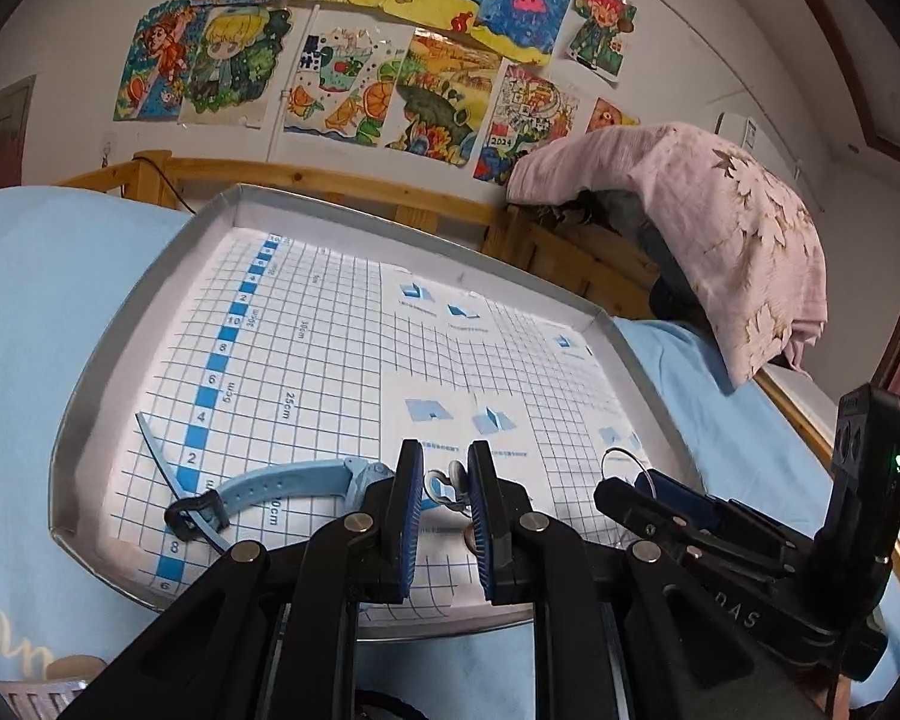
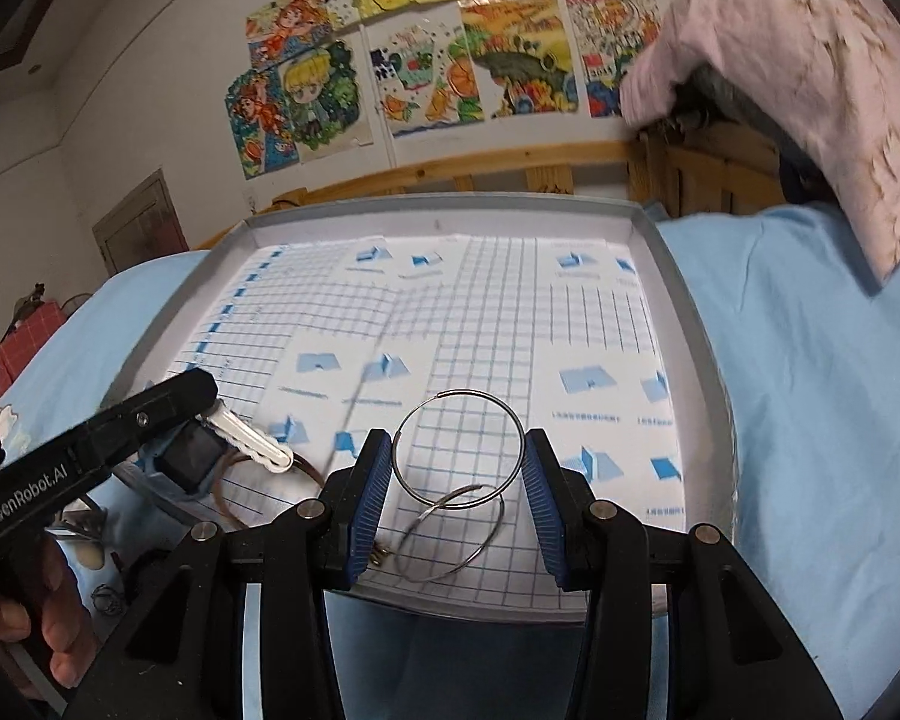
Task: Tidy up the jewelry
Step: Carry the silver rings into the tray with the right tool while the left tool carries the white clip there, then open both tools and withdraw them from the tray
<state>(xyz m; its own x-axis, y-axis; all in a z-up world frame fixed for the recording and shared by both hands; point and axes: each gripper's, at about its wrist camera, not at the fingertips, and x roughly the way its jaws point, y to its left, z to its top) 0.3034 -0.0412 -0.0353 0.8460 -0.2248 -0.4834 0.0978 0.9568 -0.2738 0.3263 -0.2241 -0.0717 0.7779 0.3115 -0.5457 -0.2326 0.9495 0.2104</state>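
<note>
Hoop earring upright between the right tongs' pinching pads, left tongs nearly pressed together.

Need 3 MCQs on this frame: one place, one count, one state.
1. Where is the blue watch?
A. in the grey tray
B. on the pink cloth
C. on the wooden rail

2. How many wire hoops show in the right wrist view?
A. one
B. two
C. four

3. What is the left gripper doing?
A. standing wide open
B. pinching a white clip
C. pinching the watch

Key:
1. A: the strap lies on the tray's grid sheet.
2. B: the held hoop sits between the right gripper pads, and the loose hoop lies below.
3. B: the clip sticks out of its tip.
</note>
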